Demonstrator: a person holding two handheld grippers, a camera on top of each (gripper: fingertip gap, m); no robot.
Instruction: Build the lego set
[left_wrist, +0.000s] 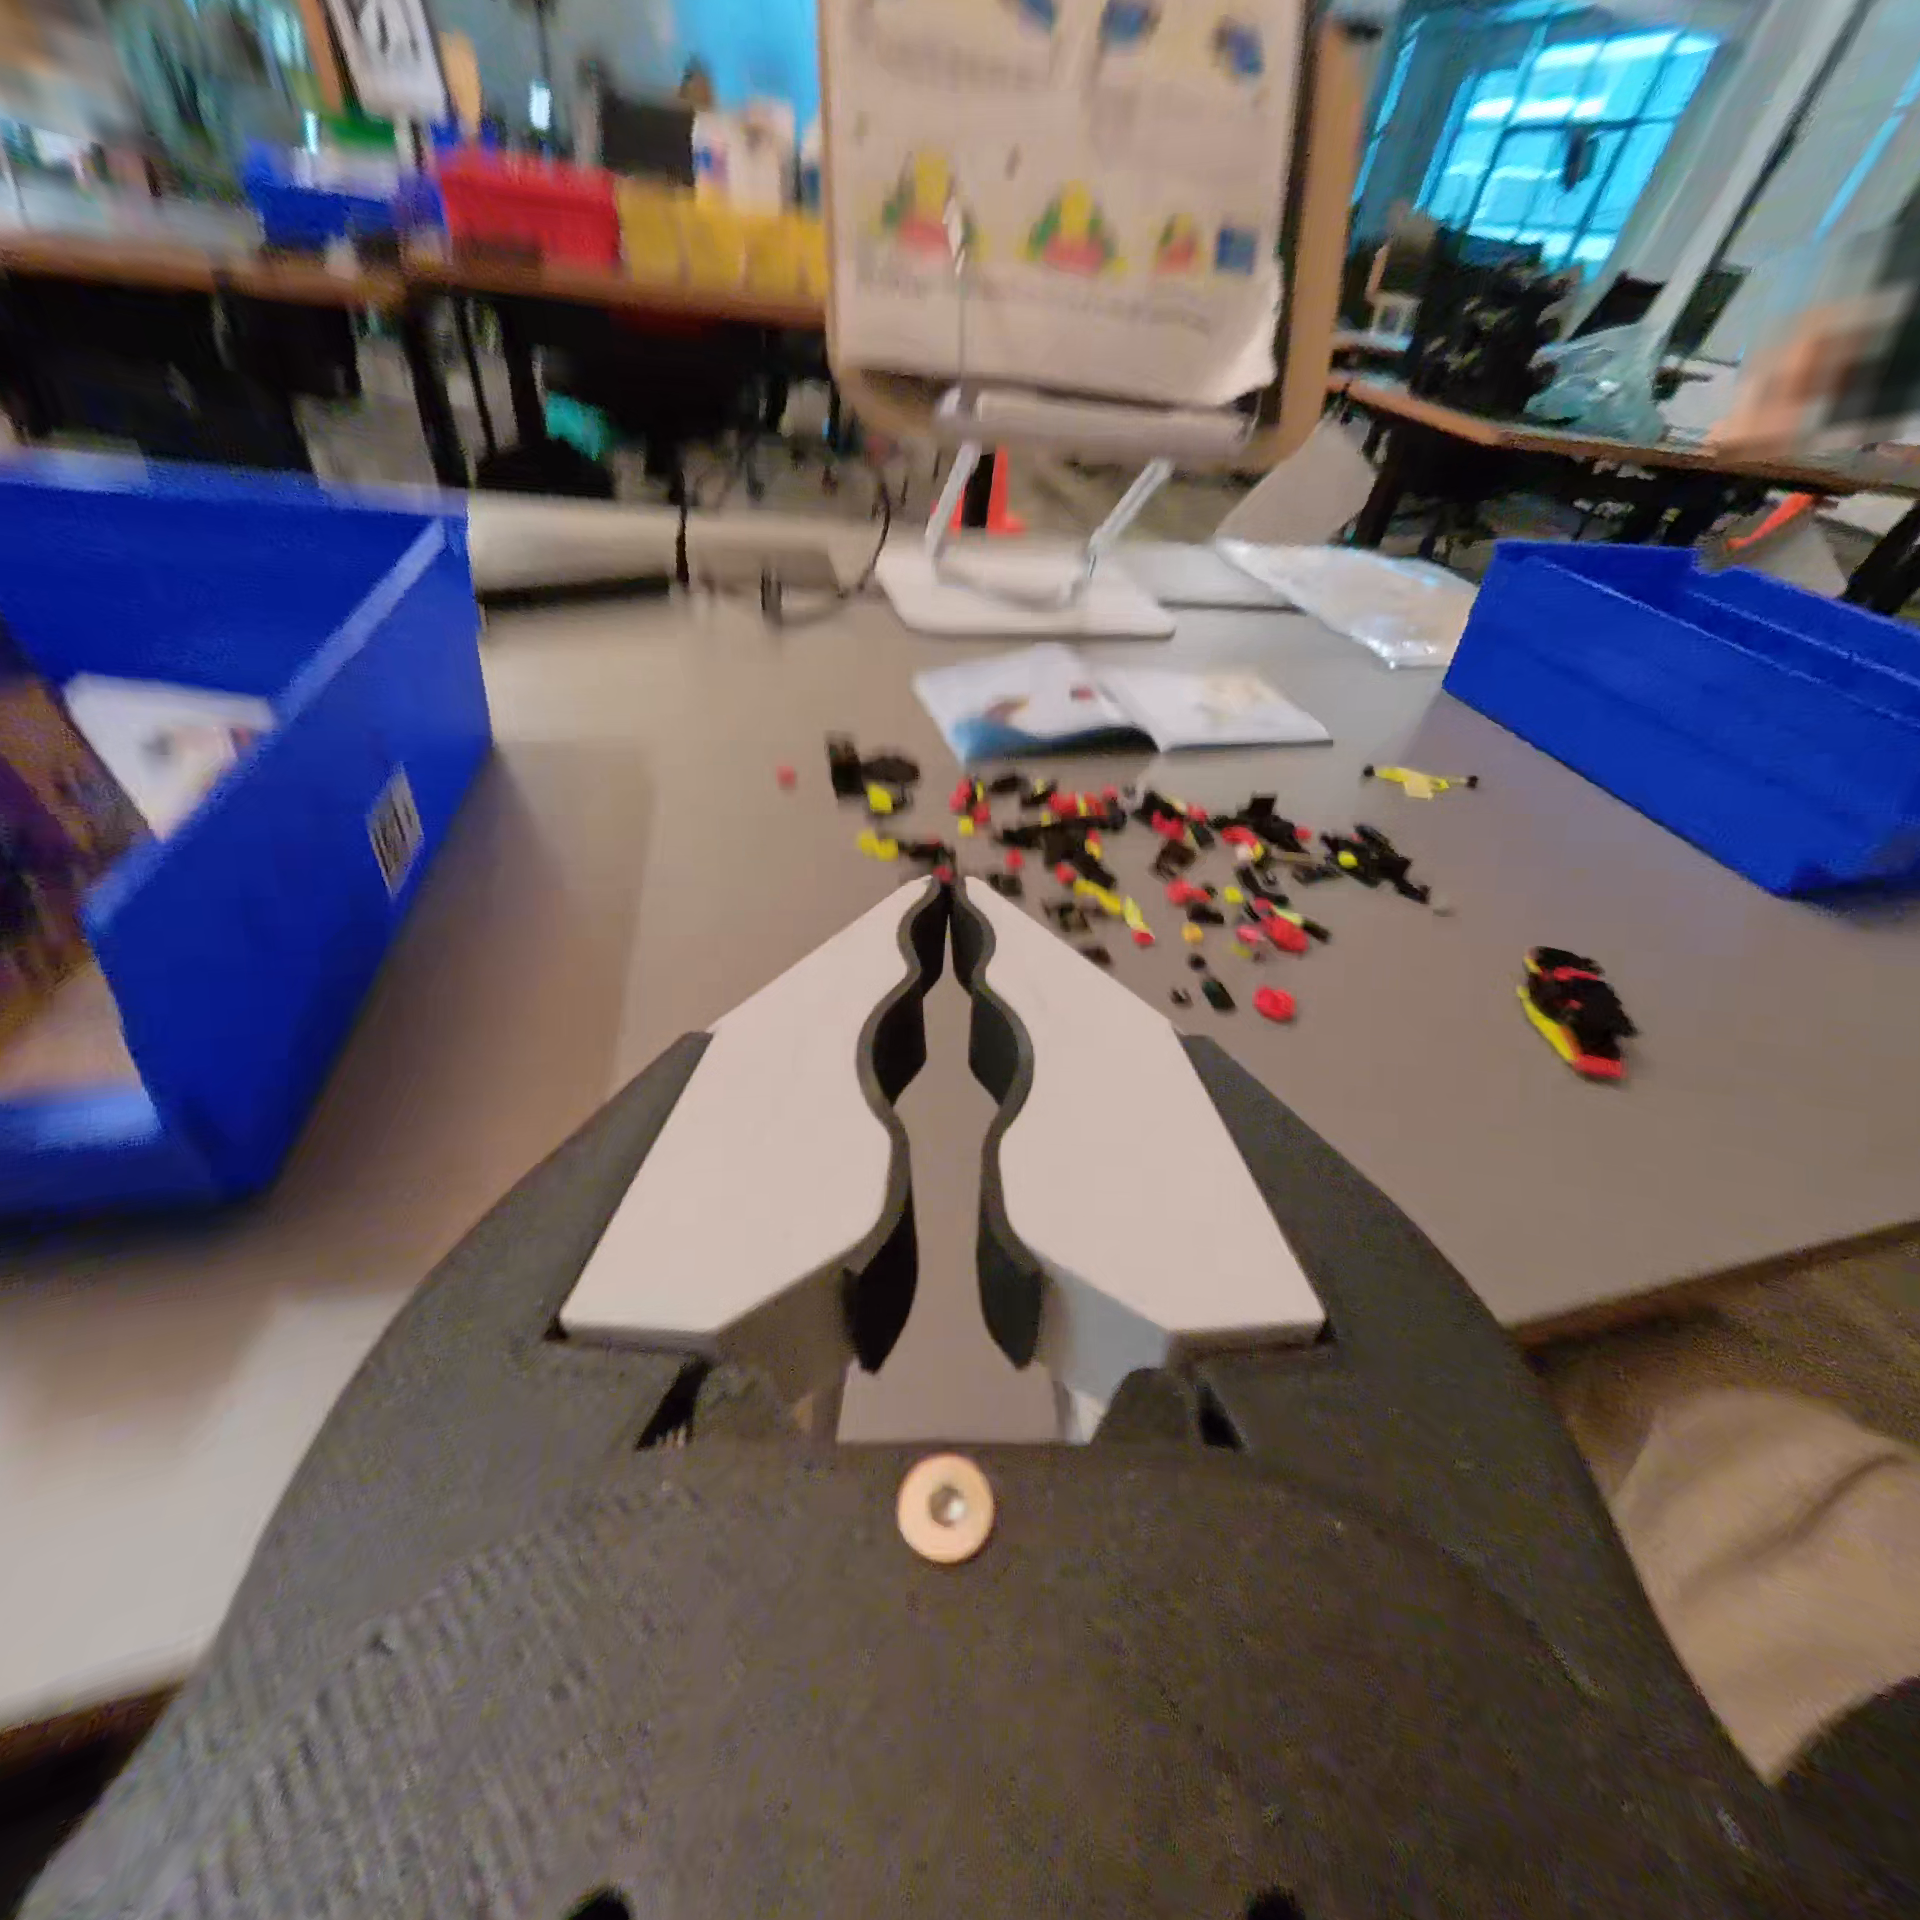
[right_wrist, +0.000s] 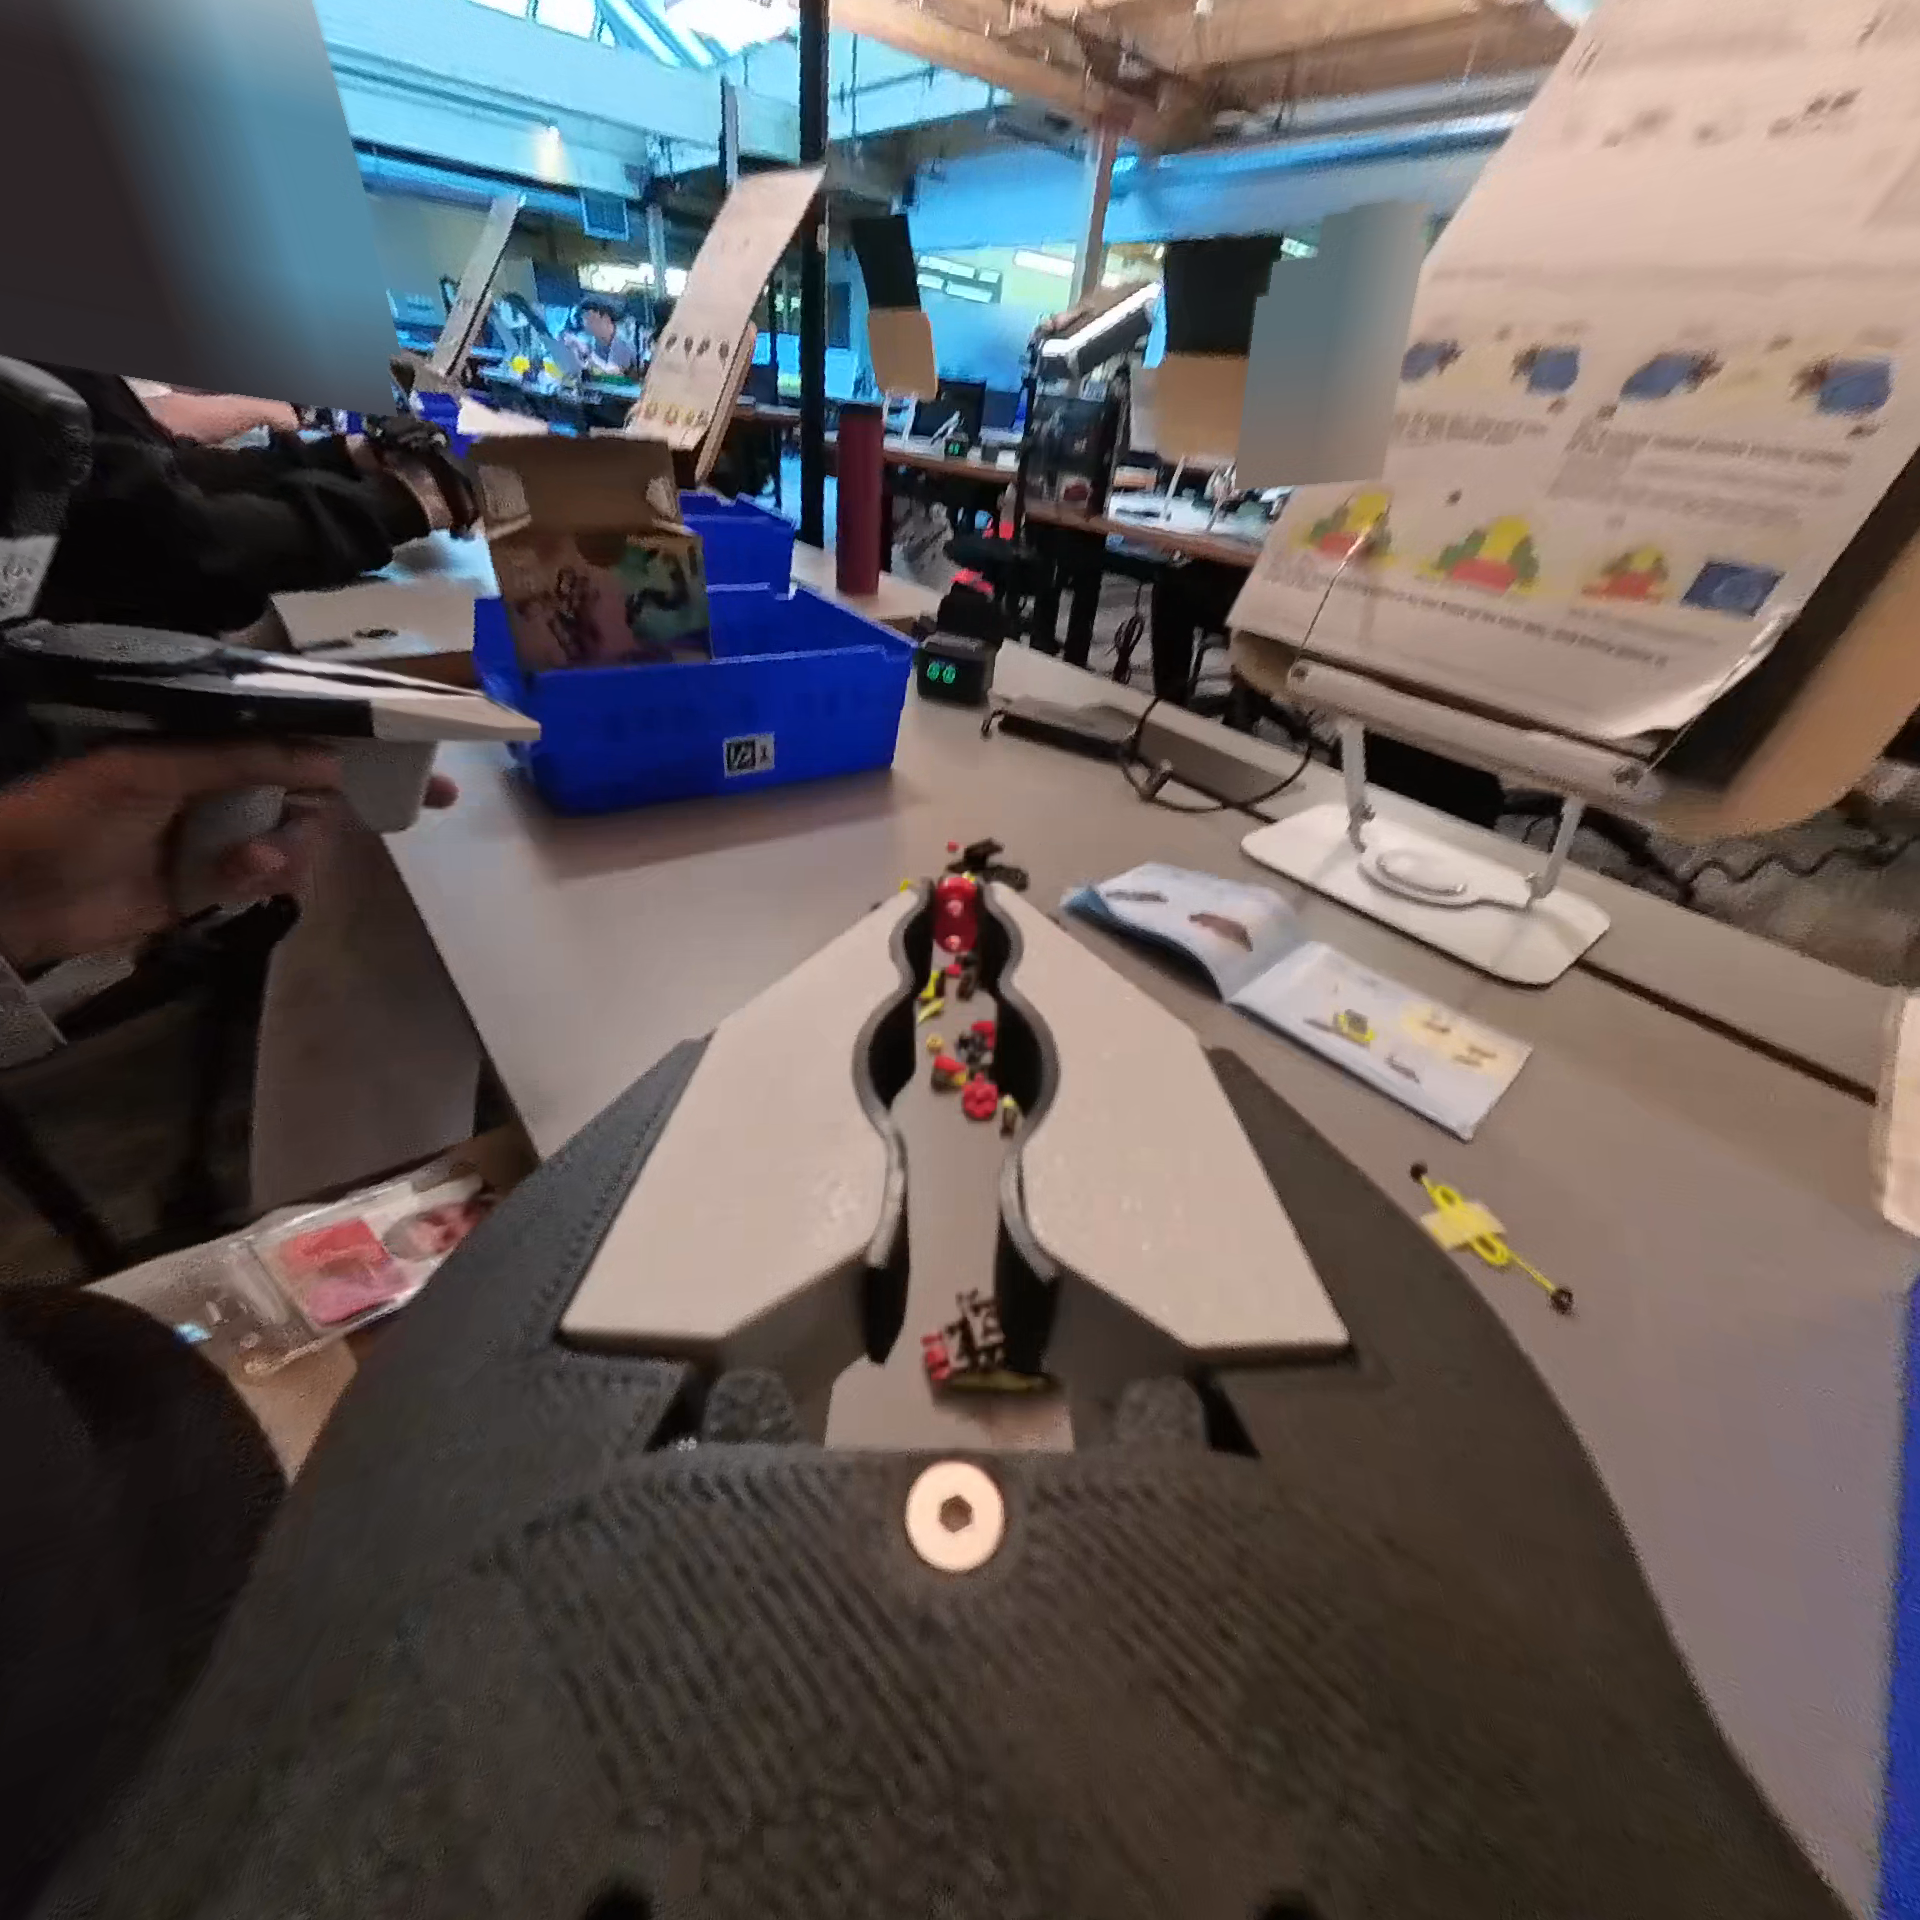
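My left gripper (left_wrist: 948, 896) hovers over the grey table (left_wrist: 644, 831), its tips meeting just short of a scatter of small black, red and yellow building pieces (left_wrist: 1143, 862). Nothing shows between its pads. It also shows side-on in the right wrist view (right_wrist: 525, 730), shut, gripped by a hand (right_wrist: 125, 842). My right gripper (right_wrist: 956, 914) is shut on a small red oblong piece (right_wrist: 956, 912) at its tips, above more loose pieces (right_wrist: 971, 1070). A partly built black, red and yellow assembly (left_wrist: 1574, 1013) lies to the right of the scatter.
Blue bins stand at the left (left_wrist: 260, 831) and right (left_wrist: 1704, 717); the left one holds an open box (right_wrist: 597, 582). An open booklet (left_wrist: 1112, 707), a sheet on a white stand (left_wrist: 1049, 208), a yellow axle part (right_wrist: 1470, 1231) and a plastic bag (right_wrist: 343, 1257) are around. Another person's arm (right_wrist: 208, 520) reaches in behind.
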